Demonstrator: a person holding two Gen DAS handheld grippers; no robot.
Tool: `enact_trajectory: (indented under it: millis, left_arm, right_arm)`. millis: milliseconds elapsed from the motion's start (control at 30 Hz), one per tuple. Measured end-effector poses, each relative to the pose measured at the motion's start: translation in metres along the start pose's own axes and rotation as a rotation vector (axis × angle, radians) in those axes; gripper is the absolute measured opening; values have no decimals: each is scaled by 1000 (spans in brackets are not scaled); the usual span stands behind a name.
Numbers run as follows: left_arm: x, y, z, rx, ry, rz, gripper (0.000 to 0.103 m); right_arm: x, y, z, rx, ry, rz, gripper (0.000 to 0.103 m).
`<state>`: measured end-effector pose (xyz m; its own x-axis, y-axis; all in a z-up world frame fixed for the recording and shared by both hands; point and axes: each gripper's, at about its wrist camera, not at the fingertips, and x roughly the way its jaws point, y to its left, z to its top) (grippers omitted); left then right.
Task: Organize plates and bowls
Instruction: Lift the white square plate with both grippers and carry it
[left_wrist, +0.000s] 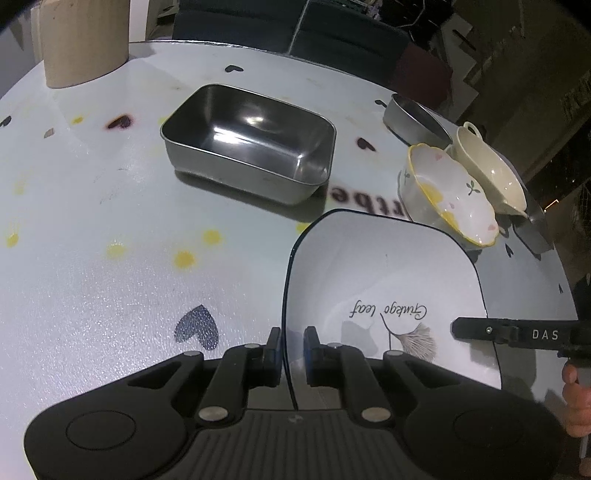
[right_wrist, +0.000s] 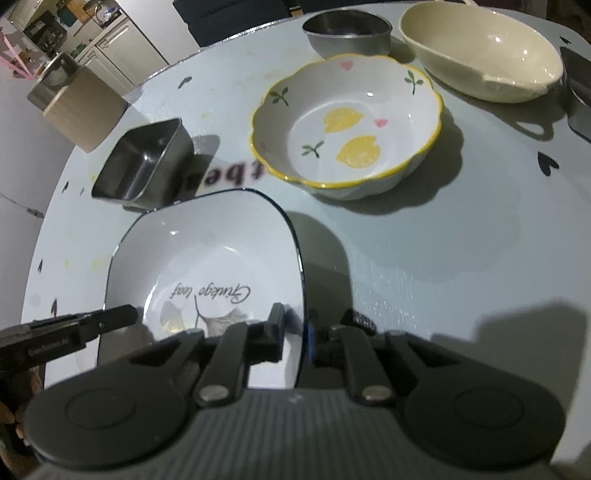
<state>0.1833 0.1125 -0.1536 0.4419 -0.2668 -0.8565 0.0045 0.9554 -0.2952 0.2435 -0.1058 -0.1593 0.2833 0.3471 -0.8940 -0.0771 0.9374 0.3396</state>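
Plate (left_wrist: 388, 280) edges pinched by left hand-held gripper (left_wrist: 290, 350) and right hand-held gripper (right_wrist: 295, 332); uneven lift could slip it.

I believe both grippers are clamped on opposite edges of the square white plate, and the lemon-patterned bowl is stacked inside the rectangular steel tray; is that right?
Not quite. The left gripper and right gripper do clamp opposite edges of the square white plate, but the lemon-patterned bowl sits on the table, apart from the rectangular steel tray, which is empty. The right wrist view shows it.
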Motion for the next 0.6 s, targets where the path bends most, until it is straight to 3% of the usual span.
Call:
enact_trajectory:
  millis: [600]
  left_arm:
    - [-3, -2, -1, 10, 10, 16, 15]
  right_arm:
    - [5, -4, -4, 1, -26, 23, 17]
